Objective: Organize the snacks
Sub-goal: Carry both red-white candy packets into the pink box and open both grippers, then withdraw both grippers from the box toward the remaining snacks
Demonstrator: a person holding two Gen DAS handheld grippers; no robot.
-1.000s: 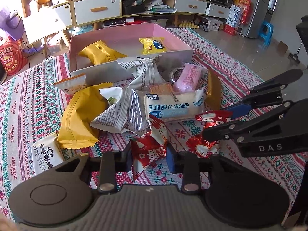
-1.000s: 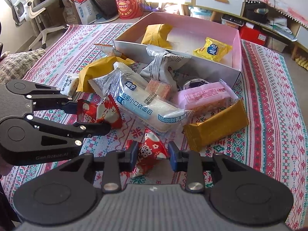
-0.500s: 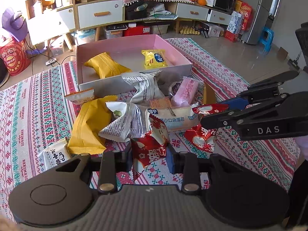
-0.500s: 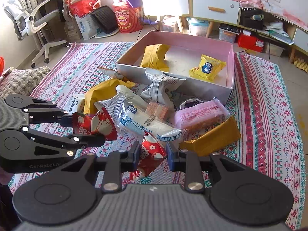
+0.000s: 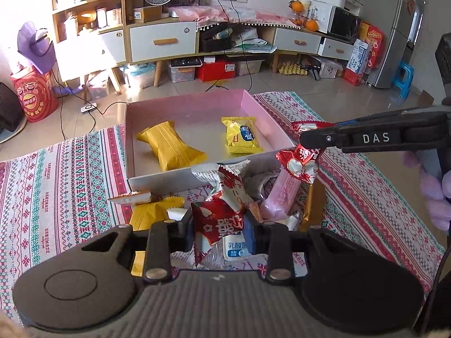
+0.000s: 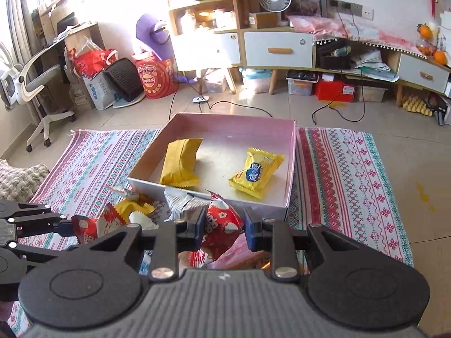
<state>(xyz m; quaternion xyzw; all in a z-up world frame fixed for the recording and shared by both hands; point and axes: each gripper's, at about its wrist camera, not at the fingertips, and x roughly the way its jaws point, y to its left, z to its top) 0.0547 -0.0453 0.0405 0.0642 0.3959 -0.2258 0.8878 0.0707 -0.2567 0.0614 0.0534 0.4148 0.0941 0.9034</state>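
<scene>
Box (image 5: 197,107) on the cloth: rigid, open-topped, two yellow packs inside. Pile (image 5: 279,197) in front of its near wall: light, crinkly. Left tool (image 5: 218,226) clamps a red pack (image 5: 222,214); right tool (image 6: 222,225) clamps another (image 6: 222,221) beside the near wall. Likely slippery film; pinch mid-body or seams.

Quick count: two red snack packets (image 5: 218,219) up in the air, one per gripper. One pink box (image 5: 197,104) with two yellow packets (image 5: 172,149) inside. Outside it there's one long pink packet (image 5: 282,194), one gold bar (image 5: 314,205) and a jumbled heap I can't count.
</scene>
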